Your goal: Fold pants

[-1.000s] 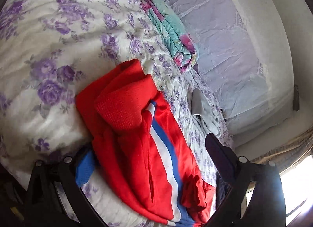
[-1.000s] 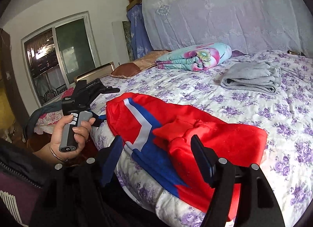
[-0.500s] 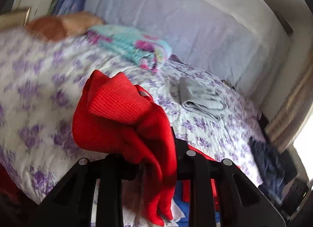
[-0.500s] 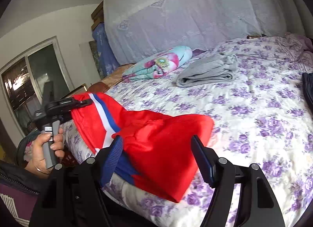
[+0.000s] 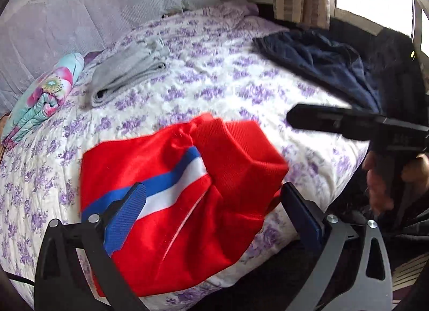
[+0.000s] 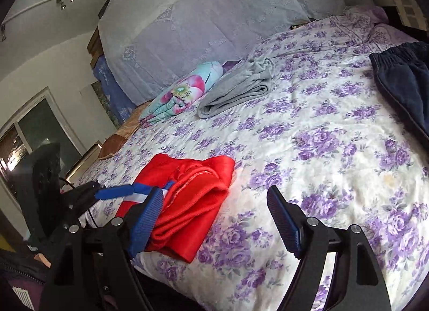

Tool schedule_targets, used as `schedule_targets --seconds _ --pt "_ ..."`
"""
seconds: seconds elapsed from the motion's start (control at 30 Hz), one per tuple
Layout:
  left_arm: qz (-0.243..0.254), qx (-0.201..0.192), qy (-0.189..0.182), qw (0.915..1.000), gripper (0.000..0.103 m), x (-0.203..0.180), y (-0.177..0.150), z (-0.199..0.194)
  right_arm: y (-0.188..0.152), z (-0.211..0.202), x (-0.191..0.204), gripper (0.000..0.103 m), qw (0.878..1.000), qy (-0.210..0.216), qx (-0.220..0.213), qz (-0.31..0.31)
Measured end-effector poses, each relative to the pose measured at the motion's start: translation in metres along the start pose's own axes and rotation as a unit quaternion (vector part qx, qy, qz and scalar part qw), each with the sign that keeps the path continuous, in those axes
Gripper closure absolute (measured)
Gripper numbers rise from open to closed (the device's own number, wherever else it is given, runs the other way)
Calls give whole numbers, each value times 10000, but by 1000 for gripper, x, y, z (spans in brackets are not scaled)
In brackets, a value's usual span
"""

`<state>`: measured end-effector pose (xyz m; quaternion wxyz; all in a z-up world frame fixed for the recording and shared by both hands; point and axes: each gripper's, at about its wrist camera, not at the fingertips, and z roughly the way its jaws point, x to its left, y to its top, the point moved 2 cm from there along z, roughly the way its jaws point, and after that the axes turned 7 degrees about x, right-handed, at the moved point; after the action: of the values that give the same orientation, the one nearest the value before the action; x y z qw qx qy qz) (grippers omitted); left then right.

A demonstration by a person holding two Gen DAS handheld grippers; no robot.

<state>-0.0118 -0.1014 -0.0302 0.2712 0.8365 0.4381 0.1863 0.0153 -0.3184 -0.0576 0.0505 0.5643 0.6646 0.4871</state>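
Observation:
Red pants (image 5: 171, 203) with a blue and white side stripe lie folded in a thick bundle near the bed's front edge. My left gripper (image 5: 214, 209) hovers over them, jaws opening wide; the pads stand apart from the cloth on both sides. My right gripper (image 6: 214, 217) is just right of the pants (image 6: 187, 198), jaws opening. The bundle's edge reaches between its fingers, but neither pad presses on it. From the left wrist view, the right gripper (image 5: 303, 120) shows side-on, held by a hand (image 5: 380, 187). One left fingertip pad (image 6: 115, 193) shows blue at the pants' left end.
A folded grey garment (image 6: 236, 93) and a rolled floral quilt (image 6: 182, 96) lie further back on the purple-flowered bedspread (image 6: 321, 136). Dark navy pants (image 5: 321, 66) are spread at the right edge. A brown pillow (image 6: 112, 144) and a lace drape (image 6: 214, 21) are behind.
The left gripper was shut on the red cloth half a second ago; it carried the cloth over, rolled, and let go. The pants now lie folded smaller. The right gripper shifted right.

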Motion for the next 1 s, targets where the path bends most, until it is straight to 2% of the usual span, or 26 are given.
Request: schedule_targets --seconds 0.1,0.13,0.17,0.23,0.33,0.37,0.43,0.5,0.53,0.6,0.63,0.67,0.7,0.73,0.77,0.8,0.87,0.93,1.0 --pt "-354 -367 -212 9985 5 17 0 -30 3 8 9 20 9974 662 271 131" --pt "-478 -358 -299 9978 5 21 1 -32 5 14 13 16 9953 843 434 195" --pt "-601 -285 -387 9970 5 27 0 -28 7 25 16 15 9929 951 668 255" --pt "-943 -5 -627 9936 5 41 -10 -12 9 45 18 16 9894 891 1064 419" --pt "-1333 226 -933 9864 5 55 -28 13 9 77 12 70 9859 546 1500 492" --pt "-1406 224 -911 9856 5 57 -32 17 10 78 13 77 9857 632 1481 491" --pt "-1445 134 -994 9844 5 58 -35 16 17 63 43 83 9920 517 1111 -290" --pt "-1377 45 -1072 9846 5 57 -35 12 26 45 75 83 9908 387 743 -1060" --pt "-1358 34 -1086 9848 5 56 -34 12 30 42 82 83 9898 273 671 -1227" --pt "-1331 0 -1143 9845 5 55 -31 16 39 50 74 82 9909 -46 785 -1093" --pt "-1291 -28 -1178 9846 5 55 -30 22 38 63 62 81 9906 -281 989 -905" --pt "-1275 -16 -1186 9847 5 55 -31 28 34 76 45 75 9885 -464 1267 -676" --pt "-1315 50 -1148 9846 5 56 -32 37 27 88 28 69 9880 -457 1427 -382" --pt "-1364 84 -1129 9842 5 56 -34 40 23 89 14 56 9895 -297 1412 -51" --pt "-1333 70 -1125 9846 5 55 -34 36 19 83 5 50 9904 -209 1356 183" --pt "-1287 91 -1154 9849 5 54 -33 30 21 76 4 50 9910 -221 1294 250" --pt "-1205 51 -1201 9854 5 55 -33 14 29 53 15 50 9960 -311 837 6" --pt "-1109 -139 -1114 9875 5 57 -33 -1 43 33 36 50 9984 18 465 -330" --pt "-1144 -201 -1234 9855 5 62 -34 -5 56 31 56 50 9962 482 421 -587"
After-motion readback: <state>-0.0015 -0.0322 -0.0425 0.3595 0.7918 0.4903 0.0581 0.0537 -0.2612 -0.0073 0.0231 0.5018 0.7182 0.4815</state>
